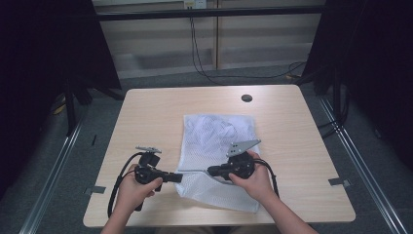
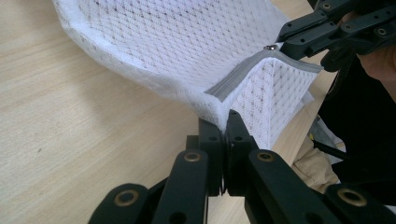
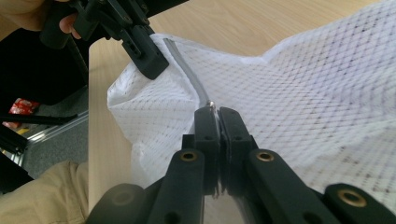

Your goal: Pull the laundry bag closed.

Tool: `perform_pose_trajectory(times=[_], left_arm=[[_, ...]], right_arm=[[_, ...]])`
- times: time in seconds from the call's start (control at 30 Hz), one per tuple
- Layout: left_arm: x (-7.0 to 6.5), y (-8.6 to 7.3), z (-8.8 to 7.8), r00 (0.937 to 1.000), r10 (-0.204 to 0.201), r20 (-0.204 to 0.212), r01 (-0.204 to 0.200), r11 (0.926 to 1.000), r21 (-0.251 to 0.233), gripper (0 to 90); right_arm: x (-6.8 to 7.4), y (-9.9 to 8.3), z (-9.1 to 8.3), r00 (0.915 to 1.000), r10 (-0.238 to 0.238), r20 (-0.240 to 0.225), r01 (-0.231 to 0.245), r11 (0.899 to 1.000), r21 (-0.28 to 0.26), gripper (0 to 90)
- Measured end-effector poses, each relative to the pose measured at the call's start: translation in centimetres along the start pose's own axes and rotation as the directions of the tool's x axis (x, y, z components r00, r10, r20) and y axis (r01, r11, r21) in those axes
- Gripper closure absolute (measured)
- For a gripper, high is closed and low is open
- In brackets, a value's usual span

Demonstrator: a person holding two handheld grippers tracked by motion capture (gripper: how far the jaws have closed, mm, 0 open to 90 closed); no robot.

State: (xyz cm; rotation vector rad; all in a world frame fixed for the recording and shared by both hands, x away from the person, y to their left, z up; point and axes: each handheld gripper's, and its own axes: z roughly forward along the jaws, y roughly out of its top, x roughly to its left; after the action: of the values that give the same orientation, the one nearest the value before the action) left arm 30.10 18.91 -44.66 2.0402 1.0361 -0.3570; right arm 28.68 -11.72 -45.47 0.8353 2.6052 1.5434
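— Where do we have the mesh laundry bag (image 1: pixel 214 146)?

— Flat on the table (image 1: pixel 146 112), a little right of centre, its near edge lifted between our two tools. The grey zipper (image 2: pixel 243 77) runs along that lifted edge, left to right.

— And our grip?

— The left gripper (image 2: pixel 225 122) has its jaws pressed together, pinching the corner of the bag where the zipper tape ends. The right gripper (image 3: pixel 216 112) is likewise clamped shut, on the small metal zipper pull (image 3: pixel 211 104). In the high view the two stand close together near the front edge of the table, the left gripper (image 1: pixel 176 177) just left of the right one (image 1: pixel 210 171).

— How far along are we?

— We judge we are working the zipper. Both holds are set and the tape is taut between them. Whether the run beyond the pull is open or closed we cannot tell, so most of the slide may be left.

— Count for us.

— One bag, one zipper, one pull, two grippers, two hands. Something pale and crumpled shows through the mesh on the far side; we cannot count it. One dark round cap (image 1: pixel 247 98) sits near the table's far edge.
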Motion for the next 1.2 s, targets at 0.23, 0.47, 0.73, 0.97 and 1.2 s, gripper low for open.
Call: perform_pose_trajectory(times=[0.23, 0.47, 0.73, 0.97, 1.2], left_arm=[[-0.08, 0.04, 0.04, 0.9999, 0.002, -0.017, -0.002, 1.0, 0.003, 88.6], [-0.04, 0.04, 0.02, 0.9997, -0.002, -0.023, 0.002, 1.0, 0.002, 88.7], [0.1, 0.02, -0.13, 0.9997, -0.008, -0.022, 0.008, 1.0, 0.0, 88.7], [0.09, 0.01, -0.16, 0.9996, -0.013, -0.024, 0.013, 0.9999, 0.003, 88.7], [0.17, 0.0, -0.18, 0.9998, -0.013, -0.016, 0.013, 0.9999, 0.004, 88.7]], right_arm=[[-0.13, -0.07, -0.34, 1.0, -0.003, 0.007, 0.003, 1.0, -0.001, 87.4], [-0.17, -0.16, -0.47, 0.9999, -0.007, 0.008, 0.007, 1.0, -0.002, 87.4], [-0.35, -0.37, -0.84, 0.9999, -0.001, 0.014, 0.001, 1.0, -0.004, 87.4], [-0.34, -0.48, -0.94, 0.9999, 0.0, 0.013, 0.0, 1.0, -0.006, 87.4], [-0.39, -0.51, -1.07, 0.9999, -0.001, 0.016, 0.002, 1.0, -0.006, 87.4]])
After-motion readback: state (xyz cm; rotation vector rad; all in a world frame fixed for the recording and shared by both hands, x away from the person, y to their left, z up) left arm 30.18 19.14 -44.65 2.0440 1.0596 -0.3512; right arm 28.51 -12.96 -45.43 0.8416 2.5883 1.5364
